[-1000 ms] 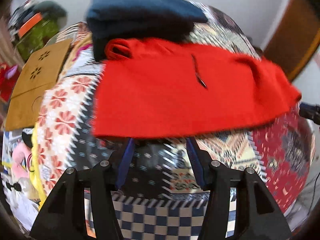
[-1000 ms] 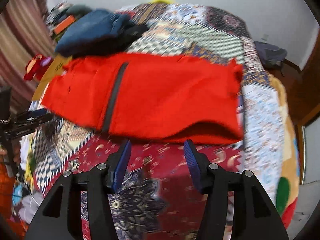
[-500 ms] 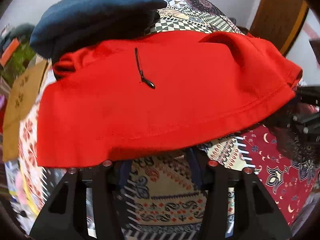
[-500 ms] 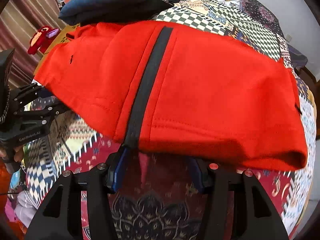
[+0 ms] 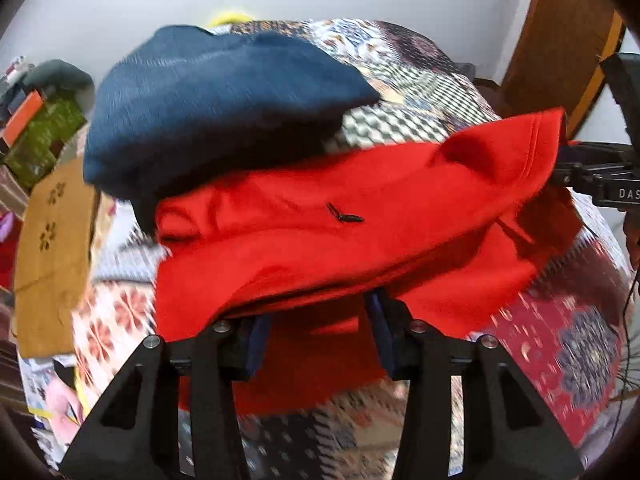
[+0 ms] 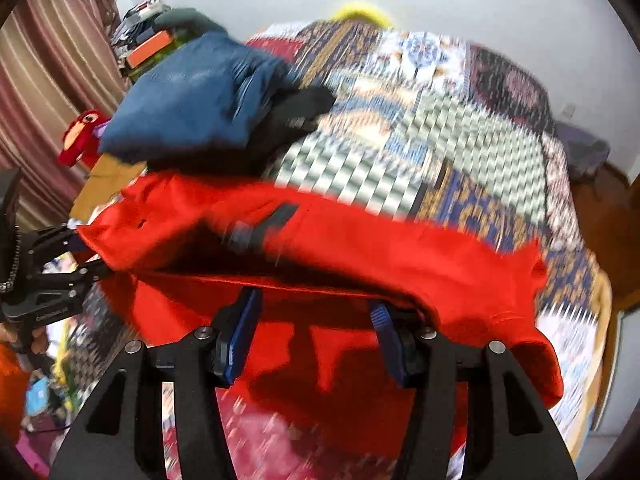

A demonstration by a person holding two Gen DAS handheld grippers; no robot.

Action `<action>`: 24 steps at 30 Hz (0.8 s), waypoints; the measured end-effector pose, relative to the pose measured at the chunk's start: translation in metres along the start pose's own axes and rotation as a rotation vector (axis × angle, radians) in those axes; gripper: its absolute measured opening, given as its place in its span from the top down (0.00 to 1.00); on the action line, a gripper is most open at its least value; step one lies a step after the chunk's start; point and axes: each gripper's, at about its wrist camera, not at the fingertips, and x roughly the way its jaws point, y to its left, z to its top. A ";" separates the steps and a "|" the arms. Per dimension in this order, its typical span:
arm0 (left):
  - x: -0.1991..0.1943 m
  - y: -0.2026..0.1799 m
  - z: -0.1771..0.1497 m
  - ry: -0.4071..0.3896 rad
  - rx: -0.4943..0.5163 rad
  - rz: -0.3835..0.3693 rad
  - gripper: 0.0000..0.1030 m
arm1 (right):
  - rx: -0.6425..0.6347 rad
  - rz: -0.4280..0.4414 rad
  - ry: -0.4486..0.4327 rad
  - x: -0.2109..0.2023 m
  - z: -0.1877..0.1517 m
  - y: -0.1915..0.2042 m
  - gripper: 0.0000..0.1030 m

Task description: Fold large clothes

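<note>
A red garment [image 5: 320,248] with a small black zip pull lies folded on the patchwork bedspread; in the right wrist view [image 6: 360,256] it shows a black stripe. My left gripper [image 5: 318,328] is open, its fingers pushed under the garment's near edge, which rests lifted over them. My right gripper [image 6: 312,332] is open the same way, under the other near edge. Each gripper shows at the edge of the other's view. The fingertips are hidden by the cloth.
A folded blue garment [image 5: 216,96] on a dark one lies just behind the red garment. The patchwork bedspread [image 6: 440,128] covers the bed. Brown cardboard [image 5: 52,248] and clutter are at the left, a wooden door [image 5: 568,32] at the right.
Both grippers have moved forward under the red garment's near edge and raised it; the near part now hangs folded and lifted off the bedspread.
</note>
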 end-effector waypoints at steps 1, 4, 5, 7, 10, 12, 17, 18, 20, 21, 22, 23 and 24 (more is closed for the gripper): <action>0.005 0.005 0.010 -0.002 -0.014 0.014 0.57 | 0.013 -0.020 -0.010 0.002 0.007 -0.003 0.51; 0.013 0.018 0.031 -0.019 -0.062 0.066 0.57 | 0.065 -0.068 -0.066 0.004 0.020 -0.011 0.51; 0.012 0.023 0.036 -0.034 -0.092 0.080 0.57 | 0.083 -0.090 -0.090 0.001 0.021 -0.014 0.51; 0.007 0.030 0.038 -0.061 -0.139 0.066 0.57 | 0.108 -0.094 -0.118 -0.007 0.019 -0.020 0.51; -0.005 0.038 0.032 -0.094 -0.193 0.052 0.56 | 0.144 -0.073 -0.117 -0.019 0.007 -0.031 0.51; -0.013 0.040 0.026 -0.099 -0.196 0.075 0.50 | 0.157 -0.081 -0.104 -0.026 -0.005 -0.040 0.51; -0.041 0.052 -0.005 -0.135 -0.240 0.120 0.37 | 0.192 -0.156 -0.092 -0.048 -0.041 -0.066 0.51; -0.044 0.056 -0.009 -0.138 -0.257 0.123 0.33 | 0.205 -0.164 -0.087 -0.052 -0.048 -0.073 0.51; -0.050 0.071 -0.025 -0.135 -0.325 0.120 0.30 | 0.251 -0.166 -0.073 -0.061 -0.064 -0.086 0.49; -0.053 0.075 -0.031 -0.133 -0.351 0.114 0.28 | 0.276 -0.160 -0.071 -0.064 -0.071 -0.091 0.48; -0.053 0.083 -0.038 -0.126 -0.395 0.099 0.26 | 0.300 -0.152 -0.070 -0.066 -0.077 -0.097 0.46; -0.050 0.092 -0.047 -0.113 -0.452 0.076 0.25 | 0.332 -0.141 -0.069 -0.067 -0.084 -0.102 0.44; -0.047 0.099 -0.053 -0.101 -0.494 0.059 0.25 | 0.357 -0.127 -0.068 -0.067 -0.089 -0.106 0.43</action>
